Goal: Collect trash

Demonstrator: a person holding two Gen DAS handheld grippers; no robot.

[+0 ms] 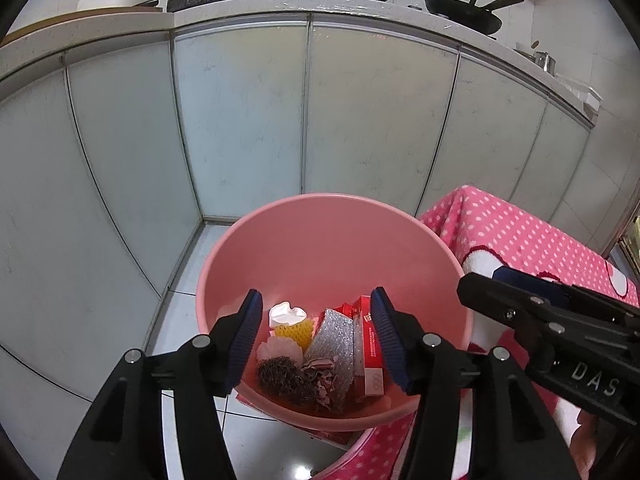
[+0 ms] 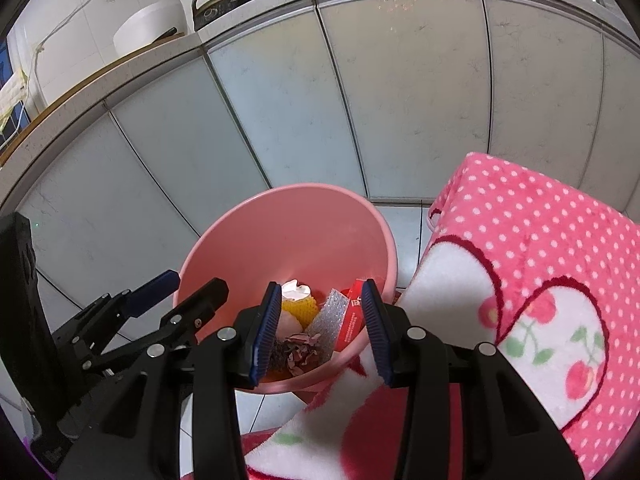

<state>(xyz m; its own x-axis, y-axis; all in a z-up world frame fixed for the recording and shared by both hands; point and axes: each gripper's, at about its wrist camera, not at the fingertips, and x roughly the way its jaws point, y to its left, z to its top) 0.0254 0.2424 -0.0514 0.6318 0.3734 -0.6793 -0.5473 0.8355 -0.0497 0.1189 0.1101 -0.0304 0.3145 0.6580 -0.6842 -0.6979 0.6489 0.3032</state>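
Even, dim indoor light, sharp focus, strong fisheye bending, dark vignetted corners.

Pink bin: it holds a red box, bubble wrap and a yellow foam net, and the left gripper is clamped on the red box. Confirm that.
Not quite. The left gripper is open and holds nothing, as the left wrist view shows. The pink bin does hold the red box, bubble wrap and yellow foam net.
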